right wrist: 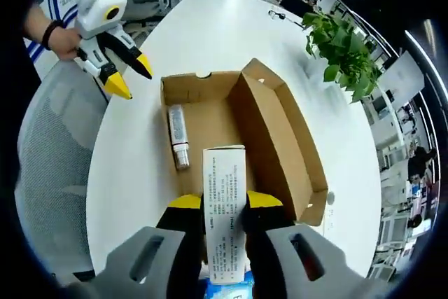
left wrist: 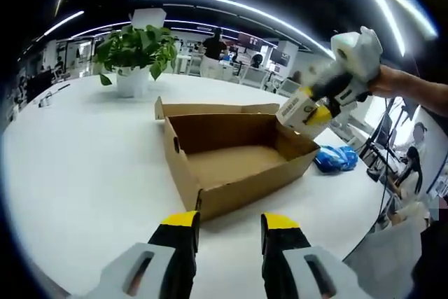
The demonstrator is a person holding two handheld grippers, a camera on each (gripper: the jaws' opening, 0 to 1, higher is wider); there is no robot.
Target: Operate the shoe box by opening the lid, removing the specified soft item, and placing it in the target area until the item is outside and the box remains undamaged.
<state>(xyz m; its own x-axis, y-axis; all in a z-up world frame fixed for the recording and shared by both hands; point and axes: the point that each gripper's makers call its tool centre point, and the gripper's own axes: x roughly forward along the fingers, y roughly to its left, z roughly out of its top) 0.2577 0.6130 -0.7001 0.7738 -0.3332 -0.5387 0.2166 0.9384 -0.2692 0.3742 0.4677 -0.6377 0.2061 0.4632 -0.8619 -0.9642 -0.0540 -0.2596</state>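
The left gripper [right wrist: 129, 78] hovers beside the open shoe box [right wrist: 269, 138] on the white table [right wrist: 210, 26], jaws apart and empty. A silver tube [right wrist: 178, 136] lies inside the box. The right gripper [right wrist: 224, 208] holds a white carton [right wrist: 224, 208] clamped between its jaws above the box. A blue bag [left wrist: 337, 157] lies just beyond the box, a potted plant [left wrist: 136, 54] farther off.

Long ceiling light strips [left wrist: 231, 6] overhead give bright, even light; the white table [left wrist: 84, 173] ahead of the jaws glares pale. A soft shadow sits inside the cardboard box [left wrist: 231, 162]. Fisheye bending curves everything toward the edges, where detail blurs
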